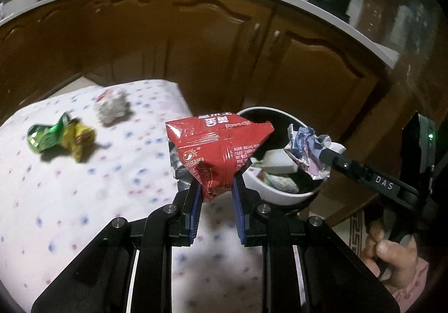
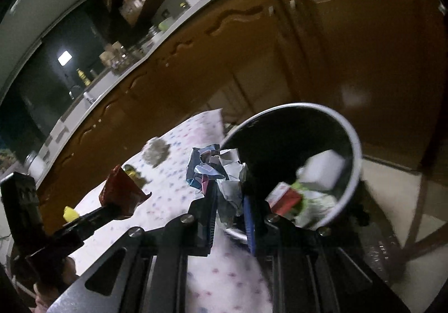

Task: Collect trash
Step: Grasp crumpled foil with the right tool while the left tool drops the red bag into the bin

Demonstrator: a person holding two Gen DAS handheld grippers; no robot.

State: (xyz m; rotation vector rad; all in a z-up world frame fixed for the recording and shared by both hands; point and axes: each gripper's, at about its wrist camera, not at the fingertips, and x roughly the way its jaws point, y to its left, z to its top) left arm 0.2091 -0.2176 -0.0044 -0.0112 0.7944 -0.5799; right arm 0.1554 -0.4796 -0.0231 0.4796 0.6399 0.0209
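Note:
My left gripper [image 1: 215,187] is shut on a red snack wrapper [image 1: 218,145] and holds it above the table, just left of a white bin with a dark inside [image 1: 280,195]. My right gripper [image 2: 229,201] is shut on a crumpled silver-blue wrapper [image 2: 215,170], held at the bin's rim [image 2: 355,150]. The same wrapper [image 1: 308,147] shows over the bin in the left wrist view. The bin holds several pieces of trash, among them a white box [image 1: 277,163]. The red wrapper [image 2: 120,189] shows at the left in the right wrist view.
A green and yellow wrapper [image 1: 61,136] and a grey crumpled wad [image 1: 112,108] lie on the spotted white tablecloth [image 1: 84,201]. Brown wooden cabinets [image 1: 196,46] under a countertop stand behind the table. A tiled floor [image 2: 392,187] lies right of the bin.

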